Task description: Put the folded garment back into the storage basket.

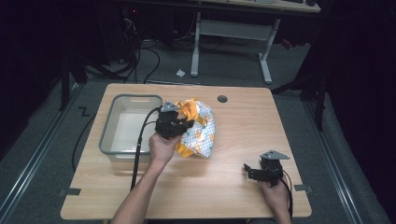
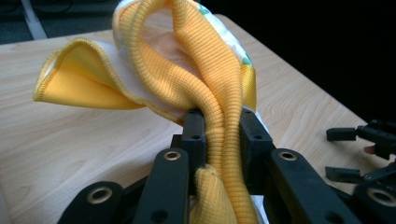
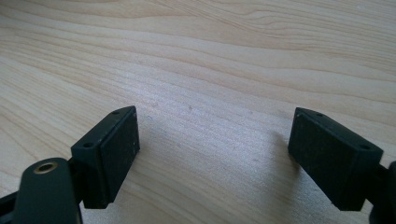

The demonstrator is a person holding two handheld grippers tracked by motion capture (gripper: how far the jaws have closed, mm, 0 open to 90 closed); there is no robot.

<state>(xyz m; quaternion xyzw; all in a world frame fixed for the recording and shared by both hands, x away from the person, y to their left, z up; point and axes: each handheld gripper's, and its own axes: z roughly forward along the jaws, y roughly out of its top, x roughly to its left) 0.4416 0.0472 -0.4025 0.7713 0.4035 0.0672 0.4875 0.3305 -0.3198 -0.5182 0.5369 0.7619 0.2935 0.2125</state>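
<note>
Beside the grey bin [image 1: 108, 122], the left gripper [image 2: 217, 123] is pinching the yellow garment [image 1: 198, 128] by its ribbed hem, needing a firm, high carry, while the right gripper [image 3: 215, 154] is idling wide open, empty.

High view: left gripper [image 1: 180, 125] sits in front of the cloth [image 1: 201, 133], so the pinch point and the fabric under it are hidden; print on the cloth too small to read. Grey bin [image 1: 108, 135] near wall partly behind the hand [image 1: 161, 147] and cable. Left gripper view: cloth cut off by top edge, its ribbed band runs out the bottom edge between the jaws. Right gripper [image 2: 369, 154] cut by the frame's right edge there. Right gripper view: both jaws clipped at the bottom corners.
</note>
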